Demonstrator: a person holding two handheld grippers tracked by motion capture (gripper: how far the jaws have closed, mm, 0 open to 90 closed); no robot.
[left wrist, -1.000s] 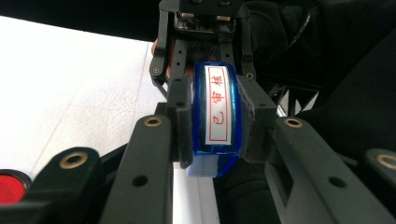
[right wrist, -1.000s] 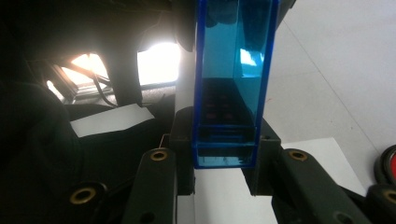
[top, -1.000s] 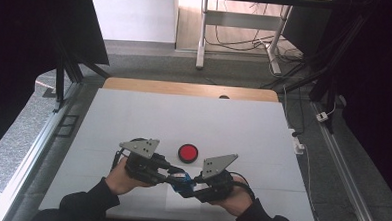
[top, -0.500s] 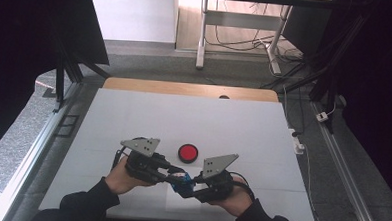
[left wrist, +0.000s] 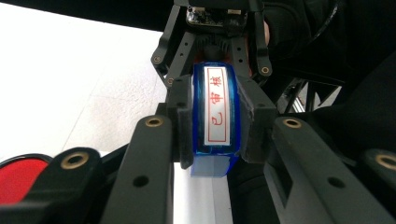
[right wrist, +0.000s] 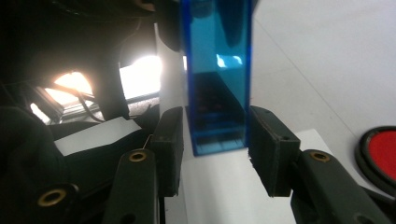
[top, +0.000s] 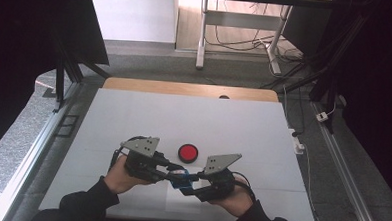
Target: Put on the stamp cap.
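Letting go on your right, you have just spread the right gripper [right wrist: 212, 154] off the blue stamp [right wrist: 217, 74]; your left gripper [left wrist: 215, 123] clamps it alone above the white sheet [top: 180, 196], beside the red ink pad [top: 188, 152]; handover looks complete.

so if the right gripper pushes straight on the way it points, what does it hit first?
Probably the blue stamp: it sits between the right gripper's opened jaws, apparently untouched by its pads, clamped by the left gripper facing it. Depth is unclear.
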